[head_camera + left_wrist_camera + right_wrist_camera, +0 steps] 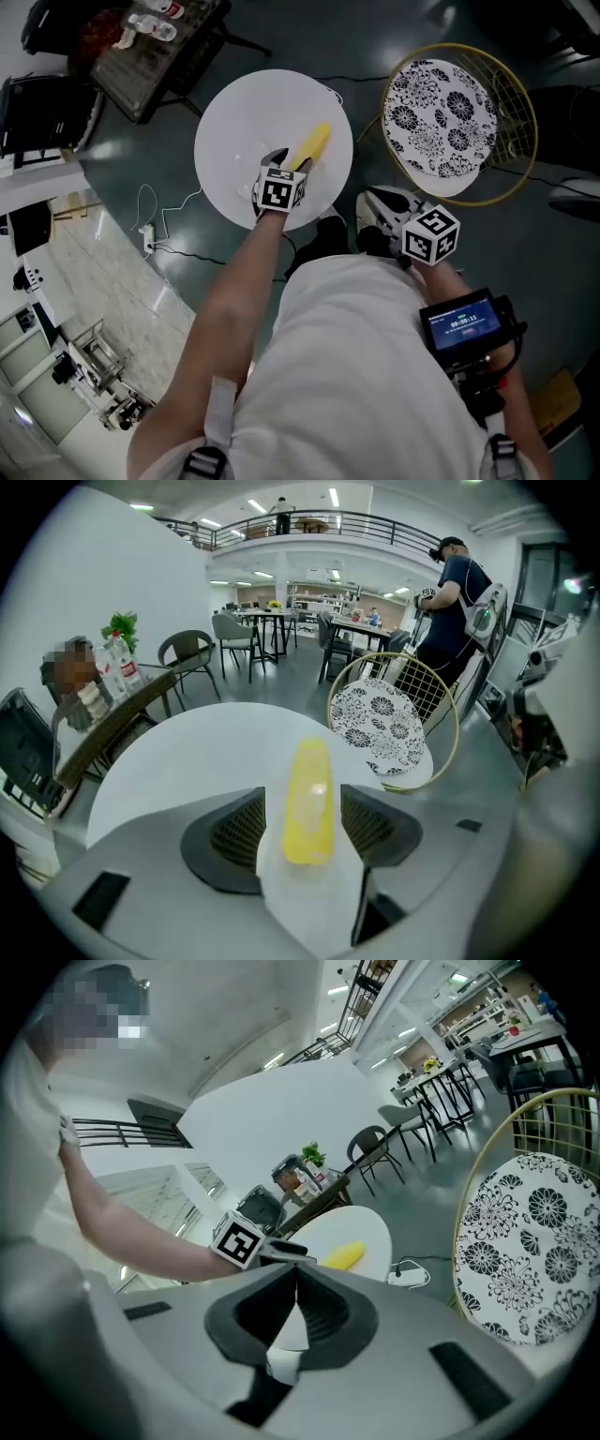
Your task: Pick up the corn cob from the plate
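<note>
The pick-up is barely begun: the corn cob (pixel 314 145) lies flat on the round white tabletop (pixel 234 131), between its middle and right edge, and I can make out no separate plate. The left gripper (pixel 291 161) straddles it, jaws apart, neither visibly pressing; closing and lifting remain. The right gripper (pixel 295 1283), jaws together and empty, hangs off the table

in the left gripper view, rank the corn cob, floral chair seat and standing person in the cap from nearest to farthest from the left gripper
1. corn cob: between the jaws, on the white table.
2. floral chair seat: past the table's edge, to the right.
3. standing person: far back on the right, behind that seat.
</note>
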`<state>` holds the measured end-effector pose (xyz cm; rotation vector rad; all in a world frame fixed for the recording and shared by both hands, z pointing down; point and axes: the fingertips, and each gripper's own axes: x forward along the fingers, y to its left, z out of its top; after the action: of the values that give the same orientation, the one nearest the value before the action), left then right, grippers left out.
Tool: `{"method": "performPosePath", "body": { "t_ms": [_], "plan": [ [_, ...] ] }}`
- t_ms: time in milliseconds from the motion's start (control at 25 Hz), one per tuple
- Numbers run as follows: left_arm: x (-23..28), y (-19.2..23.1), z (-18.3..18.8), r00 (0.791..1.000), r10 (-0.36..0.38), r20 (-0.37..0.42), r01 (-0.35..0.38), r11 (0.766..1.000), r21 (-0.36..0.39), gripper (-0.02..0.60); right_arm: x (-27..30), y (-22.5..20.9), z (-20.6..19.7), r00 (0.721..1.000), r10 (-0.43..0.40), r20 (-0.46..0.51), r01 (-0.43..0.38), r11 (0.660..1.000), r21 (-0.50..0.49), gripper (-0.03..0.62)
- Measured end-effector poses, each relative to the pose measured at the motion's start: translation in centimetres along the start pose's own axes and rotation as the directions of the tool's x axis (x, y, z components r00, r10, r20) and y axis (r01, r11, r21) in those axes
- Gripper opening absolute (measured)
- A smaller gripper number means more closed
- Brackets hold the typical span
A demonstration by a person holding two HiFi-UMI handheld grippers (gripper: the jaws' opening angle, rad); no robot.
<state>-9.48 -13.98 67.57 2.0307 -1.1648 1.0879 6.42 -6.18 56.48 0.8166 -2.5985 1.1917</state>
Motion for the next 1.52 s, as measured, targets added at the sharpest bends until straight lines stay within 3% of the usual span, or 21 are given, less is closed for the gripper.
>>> {"method": "performPosePath", "body": {
  "t_ms": [600,760,1040,1320,1520],
  "plan": [
    [-9.4,-0.2,-1.1,0.978,0.031,0.204,-0.009,0.994,-0.107,0.249,3.6,2.6,1.2,0.992,0.123,-0.034,-0.126,0.989,-0.084,0.008],
    [-12.2,-0.7,-1.3,0.963,0.075,0.259,-0.039,0.989,-0.143,0.187,4.0,2.6,1.6,0.989,0.138,-0.048,-0.142,0.985,-0.099,0.008],
    [-18.5,-0.8,-1.7,0.901,0.18,0.396,-0.078,0.962,-0.26,0.045,4.7,4.1,3.7,0.983,0.17,-0.073,-0.18,0.97,-0.161,0.008],
    [-23.7,0.1,-4.4,0.839,0.29,0.459,-0.12,0.924,-0.364,0.011,6.2,8.4,5.6,0.963,0.251,-0.092,-0.267,0.934,-0.237,0.008],
    [-25.4,-0.1,-5.9,0.802,0.333,0.496,-0.101,0.894,-0.437,0.009,6.3,10.6,6.0,0.953,0.282,-0.114,-0.303,0.909,-0.284,0.008]
  ]
}}
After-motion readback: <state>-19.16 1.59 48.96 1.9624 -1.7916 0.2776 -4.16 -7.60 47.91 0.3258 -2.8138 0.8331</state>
